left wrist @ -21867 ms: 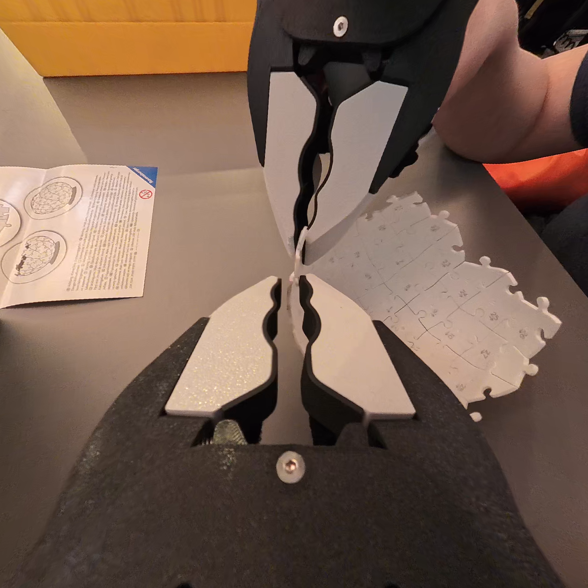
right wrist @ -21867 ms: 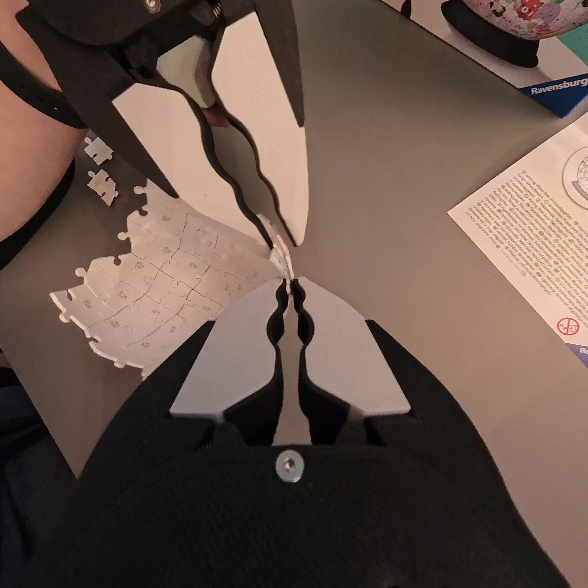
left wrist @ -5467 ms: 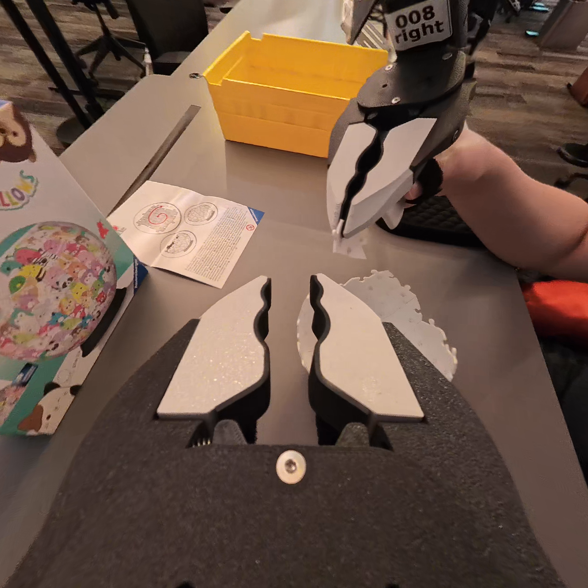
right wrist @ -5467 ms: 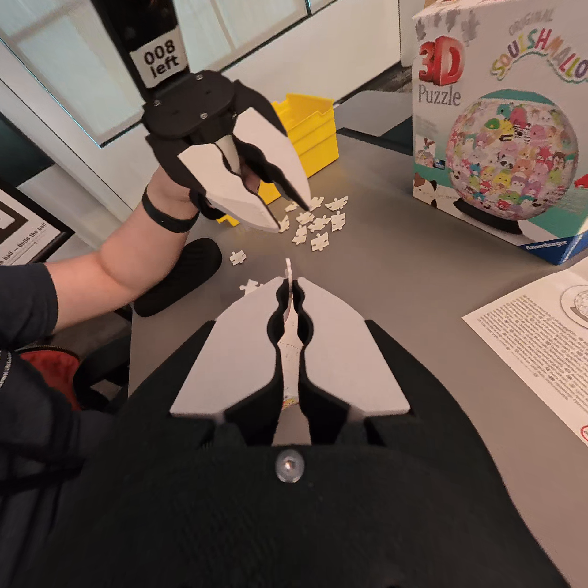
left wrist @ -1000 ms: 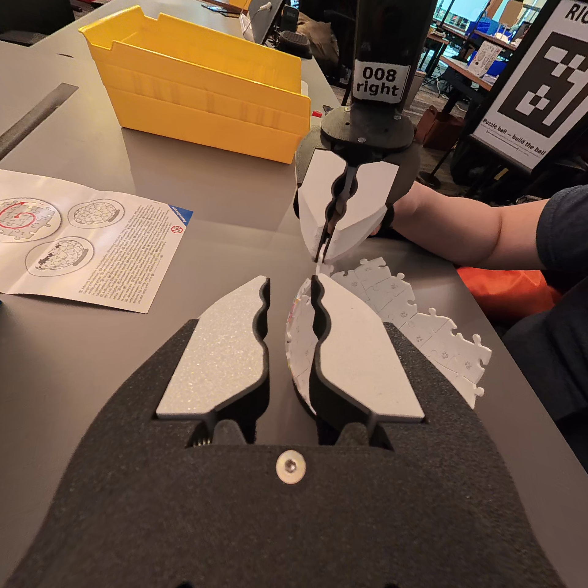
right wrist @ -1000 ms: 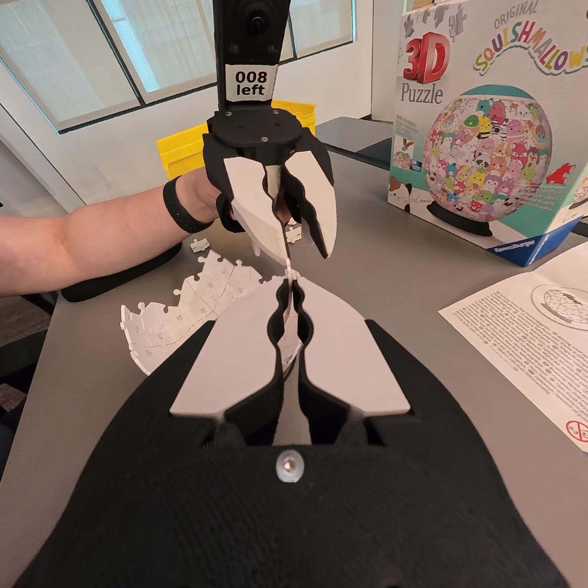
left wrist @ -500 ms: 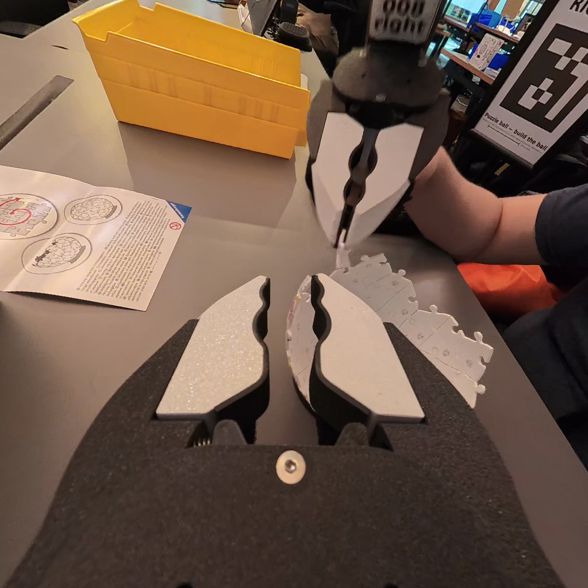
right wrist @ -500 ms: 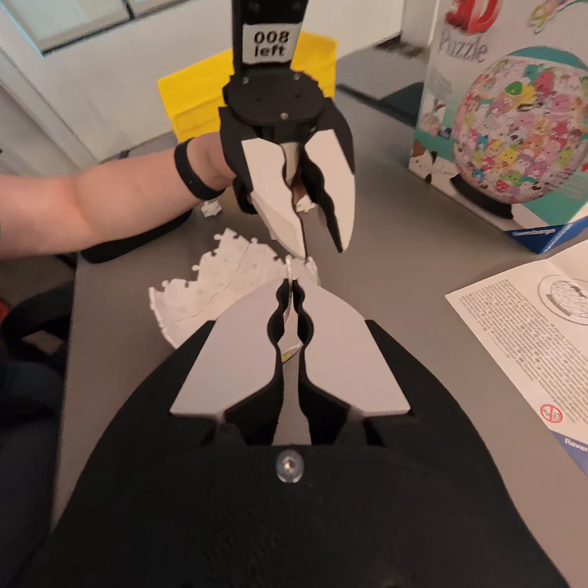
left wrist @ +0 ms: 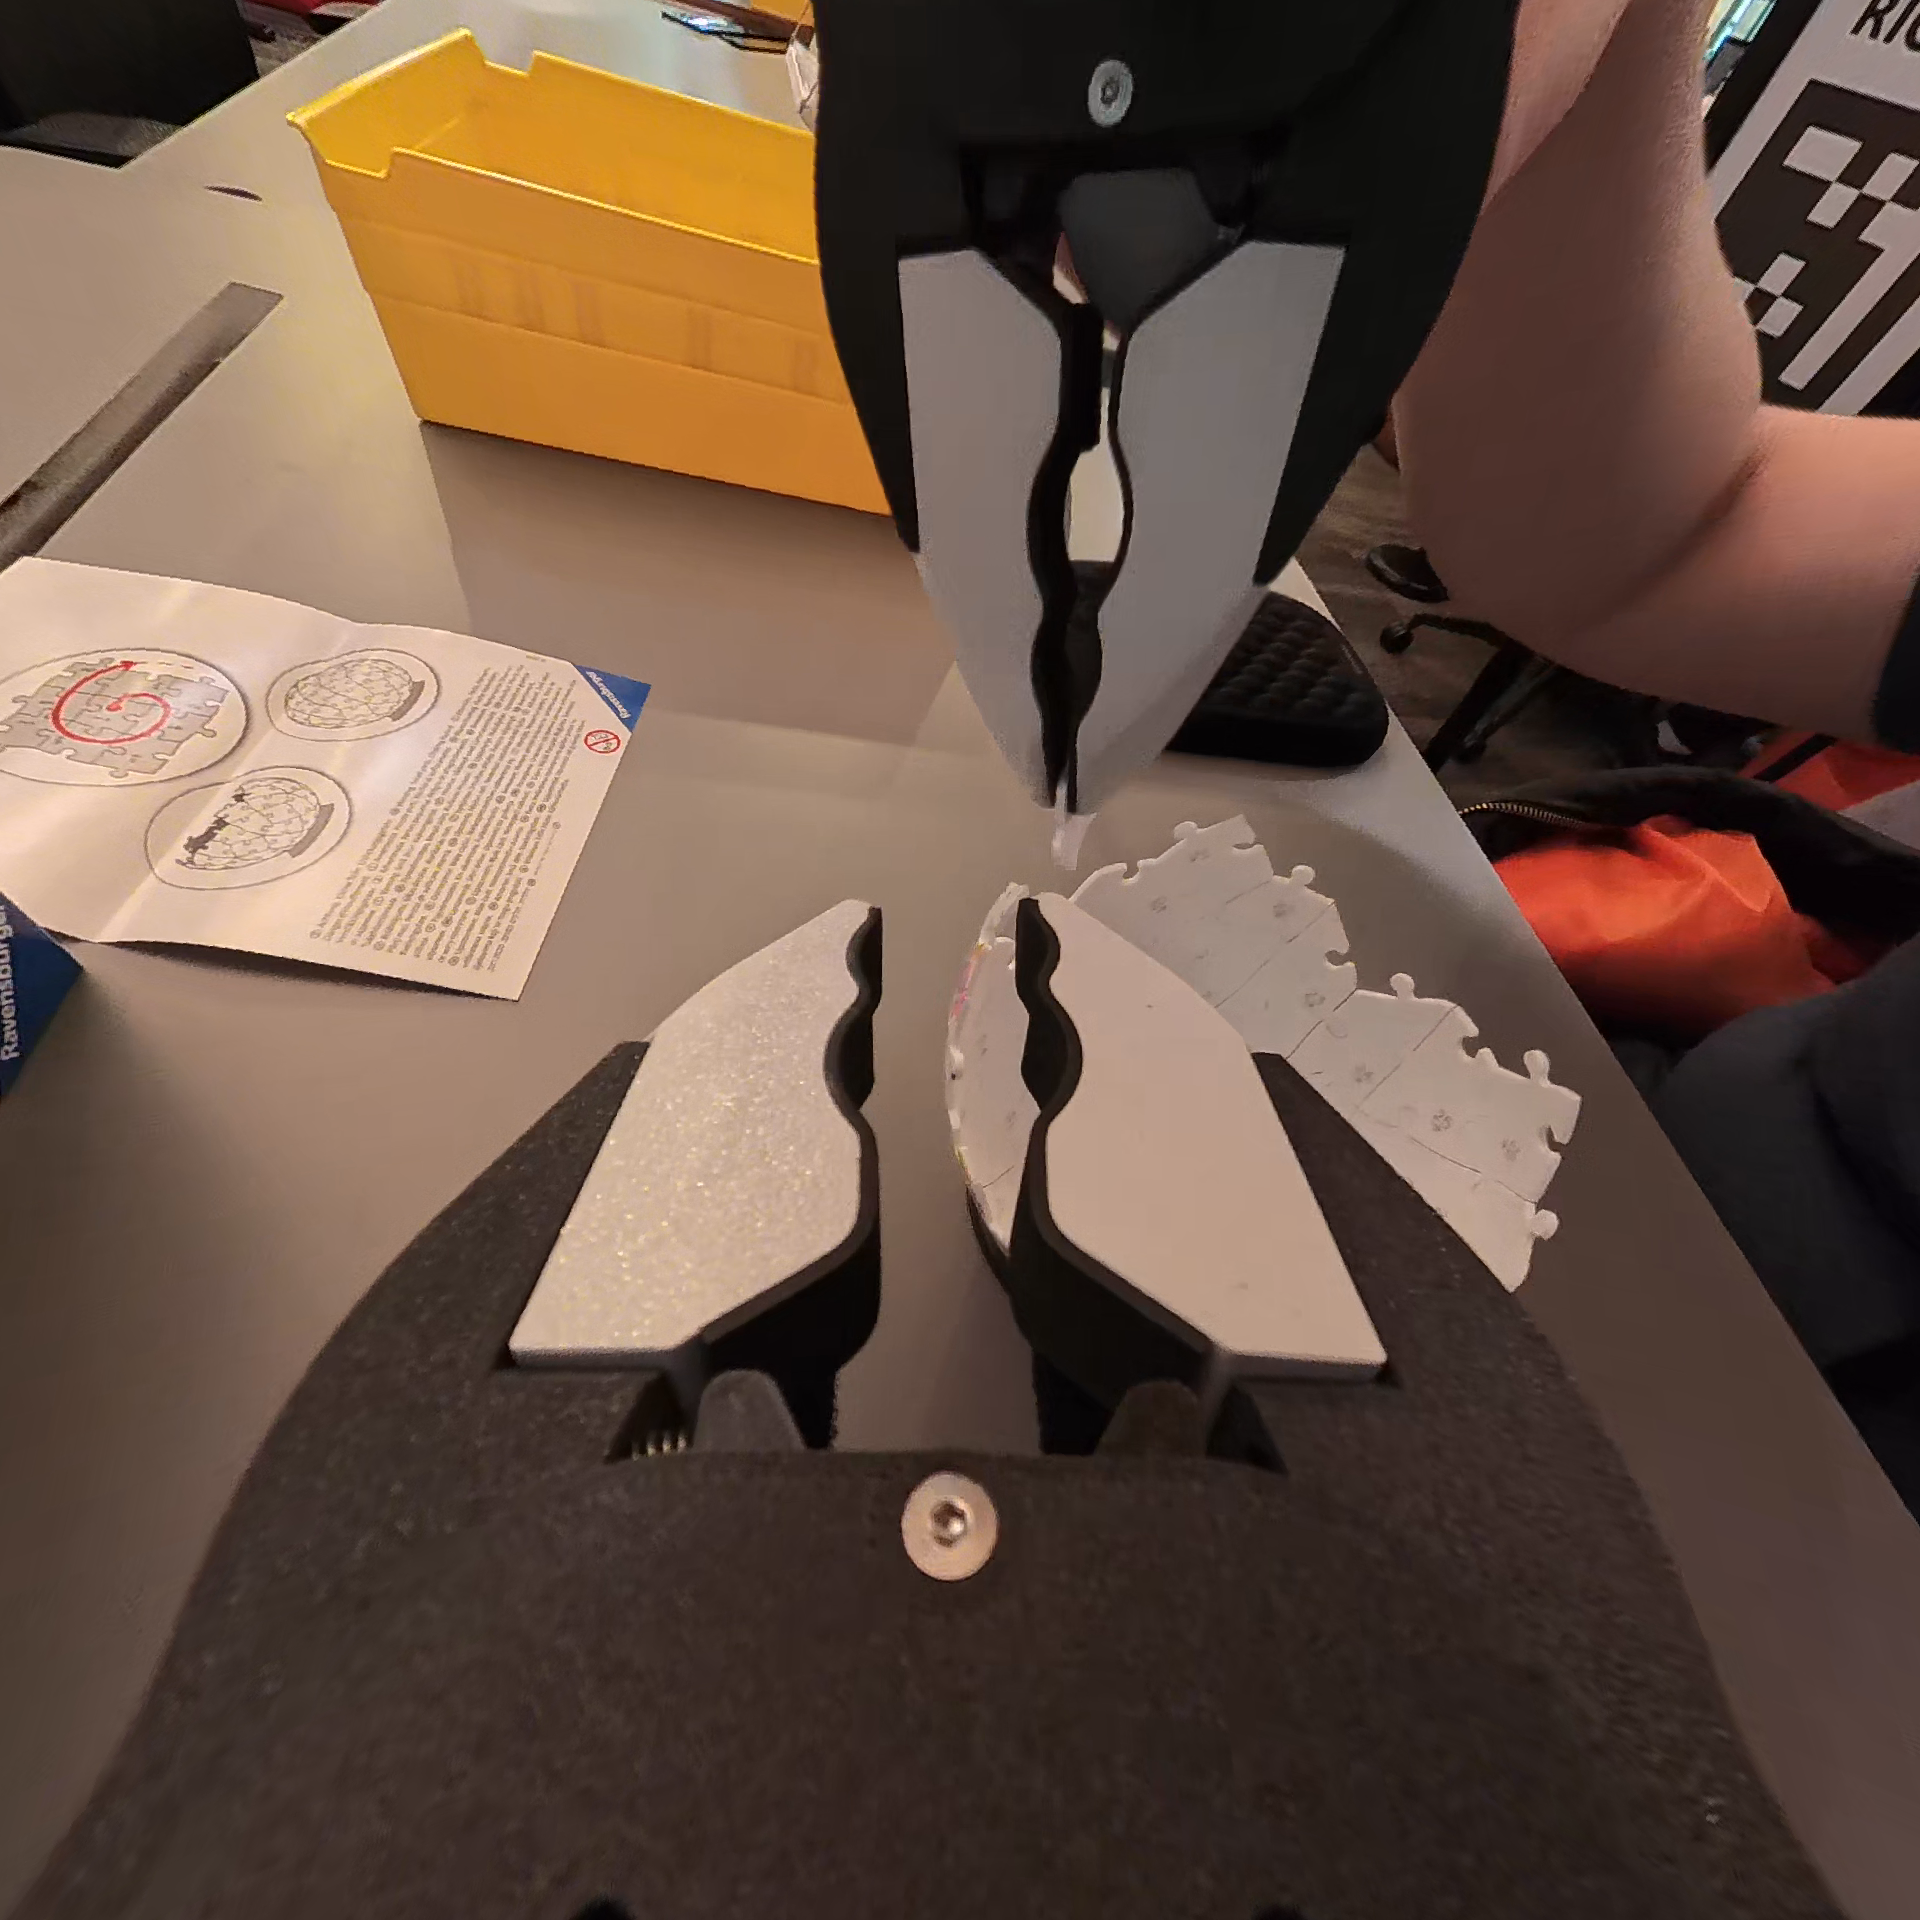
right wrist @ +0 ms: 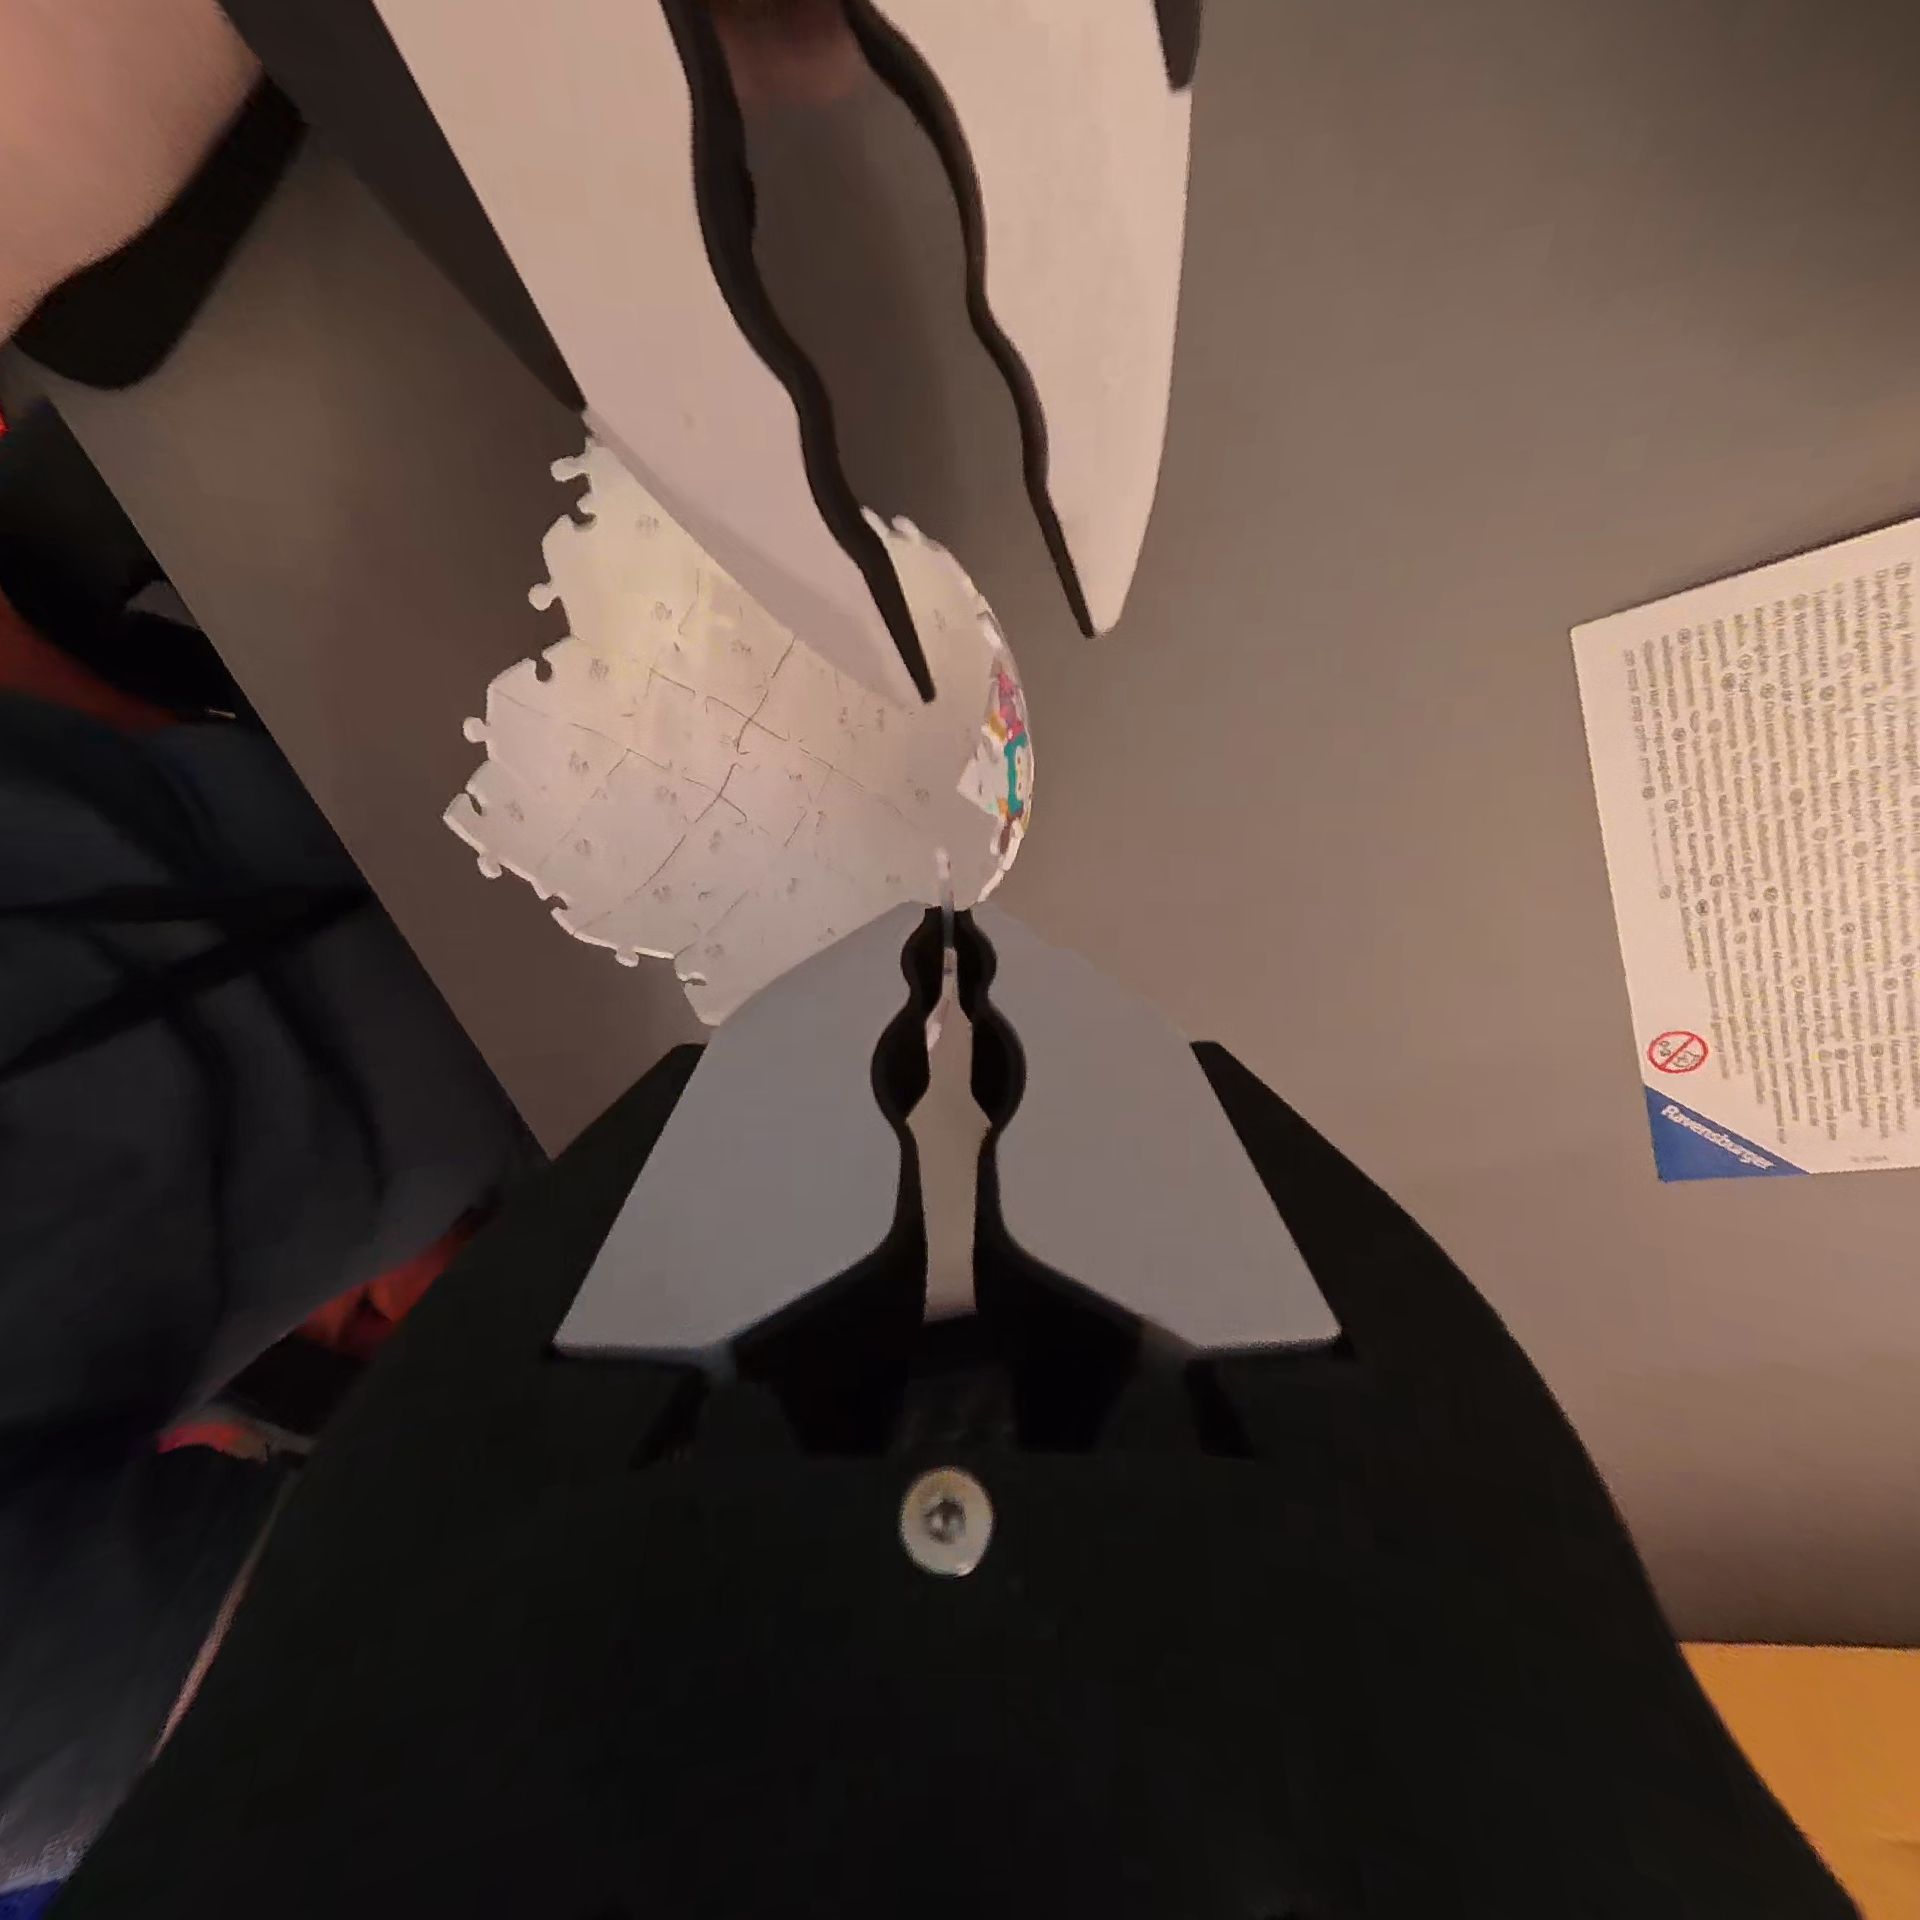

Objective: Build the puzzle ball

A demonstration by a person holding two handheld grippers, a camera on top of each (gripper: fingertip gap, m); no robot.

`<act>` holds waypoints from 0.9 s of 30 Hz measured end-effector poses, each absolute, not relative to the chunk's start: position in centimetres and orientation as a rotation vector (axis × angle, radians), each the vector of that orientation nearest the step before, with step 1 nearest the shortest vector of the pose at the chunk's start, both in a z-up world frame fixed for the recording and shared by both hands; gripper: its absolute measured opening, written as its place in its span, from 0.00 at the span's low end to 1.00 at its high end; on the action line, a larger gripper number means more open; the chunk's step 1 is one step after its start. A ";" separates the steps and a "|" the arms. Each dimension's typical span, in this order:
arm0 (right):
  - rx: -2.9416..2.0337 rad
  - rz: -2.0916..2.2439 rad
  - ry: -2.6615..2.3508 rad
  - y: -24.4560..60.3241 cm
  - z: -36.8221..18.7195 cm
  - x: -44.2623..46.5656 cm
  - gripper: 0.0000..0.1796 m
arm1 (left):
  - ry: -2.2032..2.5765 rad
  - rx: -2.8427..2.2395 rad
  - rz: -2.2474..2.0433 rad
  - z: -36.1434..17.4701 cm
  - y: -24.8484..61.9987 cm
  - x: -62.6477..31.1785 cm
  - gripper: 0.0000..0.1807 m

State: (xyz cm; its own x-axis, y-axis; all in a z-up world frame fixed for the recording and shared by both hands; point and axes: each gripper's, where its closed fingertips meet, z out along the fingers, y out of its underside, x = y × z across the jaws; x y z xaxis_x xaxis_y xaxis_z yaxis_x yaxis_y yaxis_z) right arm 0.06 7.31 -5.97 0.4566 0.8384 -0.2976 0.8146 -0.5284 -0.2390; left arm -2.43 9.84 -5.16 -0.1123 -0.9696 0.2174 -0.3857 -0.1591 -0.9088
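A partly built puzzle ball shell (left wrist: 1299, 1039), white inside, lies on the grey table. Its coloured outer side shows in the right wrist view (right wrist: 1013, 758). My left gripper (left wrist: 951, 909) is open, with the shell's rim standing between its jaws against the right finger, not clamped. It also shows from above in the right wrist view (right wrist: 1003, 660). My right gripper (right wrist: 943, 914) is shut on a small white puzzle piece (right wrist: 943, 883) seen edge-on. In the left wrist view the right gripper (left wrist: 1060, 795) points down, with the piece (left wrist: 1065, 842) just above the shell's rim.
A yellow bin (left wrist: 582, 281) stands at the back. An instruction leaflet (left wrist: 312, 769) lies left, beside a blue box corner (left wrist: 26, 997). A black wrist pad (left wrist: 1278, 686) and an orange bag (left wrist: 1662, 914) are near the table's right edge. A person's forearm (left wrist: 1610, 468) is upper right. Across from one pair of fingers to the other is roughly 5 cm.
My right gripper has come down and closer with the piece, tilting to point down at the shell's rim. My left gripper stays open around the shell wall.
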 end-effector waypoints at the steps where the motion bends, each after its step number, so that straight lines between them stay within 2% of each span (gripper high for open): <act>1: -2.631 0.593 -1.496 7.4 -6.0 -0.2 0.02 | 1.512 -1.570 -1.273 -5.2 9.8 -2.4 0.13; 21: -2.711 0.509 -1.639 7.4 -5.5 -1.6 0.02 | 1.479 -1.561 -1.309 -4.6 10.3 -3.1 0.13; 27: -2.423 0.712 -1.440 7.8 -4.2 -2.1 0.02 | 1.474 -1.555 -1.313 -4.4 10.3 -3.1 0.13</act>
